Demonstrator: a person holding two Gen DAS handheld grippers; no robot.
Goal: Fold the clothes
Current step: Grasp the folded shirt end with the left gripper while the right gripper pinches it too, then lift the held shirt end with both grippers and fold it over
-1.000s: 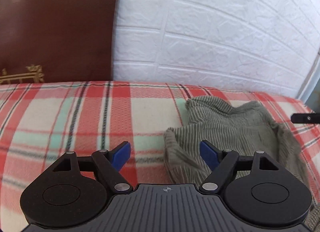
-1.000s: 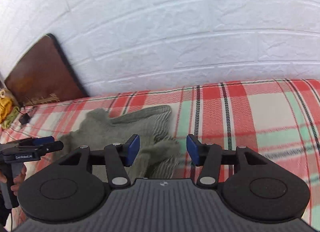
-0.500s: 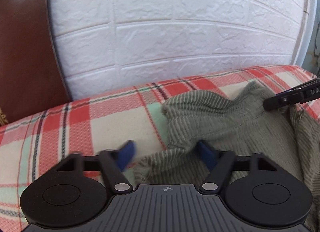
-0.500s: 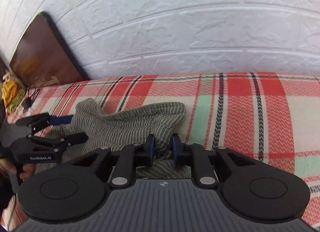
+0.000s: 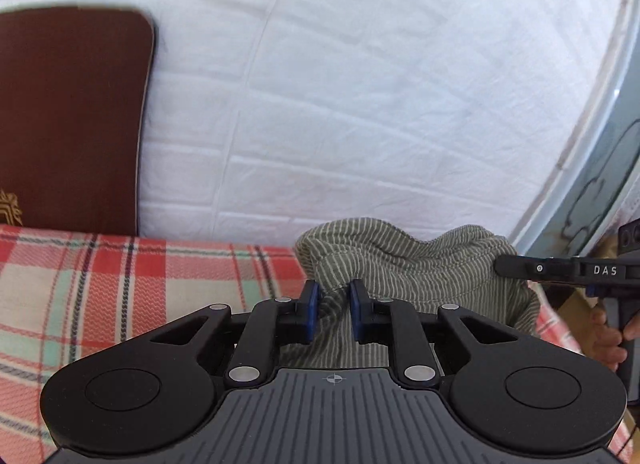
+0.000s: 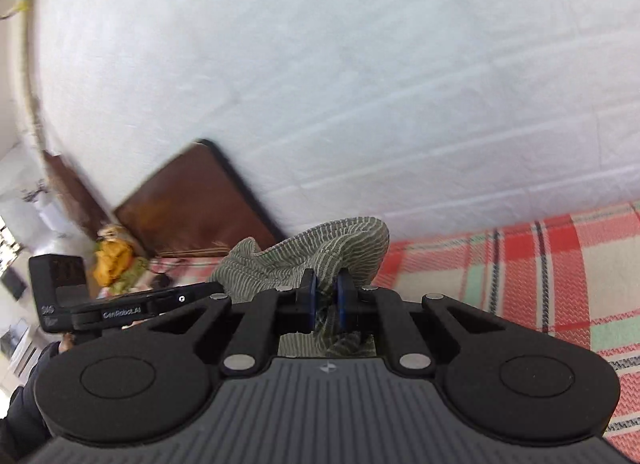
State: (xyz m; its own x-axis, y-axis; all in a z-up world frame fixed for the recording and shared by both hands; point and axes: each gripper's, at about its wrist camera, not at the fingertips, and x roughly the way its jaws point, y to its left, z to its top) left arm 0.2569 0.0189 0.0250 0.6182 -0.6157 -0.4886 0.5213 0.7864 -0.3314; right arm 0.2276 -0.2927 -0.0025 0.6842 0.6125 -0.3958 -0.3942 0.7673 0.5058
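The left gripper (image 5: 333, 310) is closing its blue pads on a bunched fold of the green striped garment (image 5: 404, 264), which is lifted above the red plaid blanket (image 5: 100, 288). The right gripper (image 6: 325, 301) is closing too, pinching the same garment's right edge, cloth gathered between its pads, before the white brick-pattern wall (image 6: 360, 84).

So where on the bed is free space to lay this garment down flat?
The plaid blanket lies bare left of the striped garment, toward the brown headboard, and bare again on its right. The headboard corner, with a yellow bundle, looks crowded.
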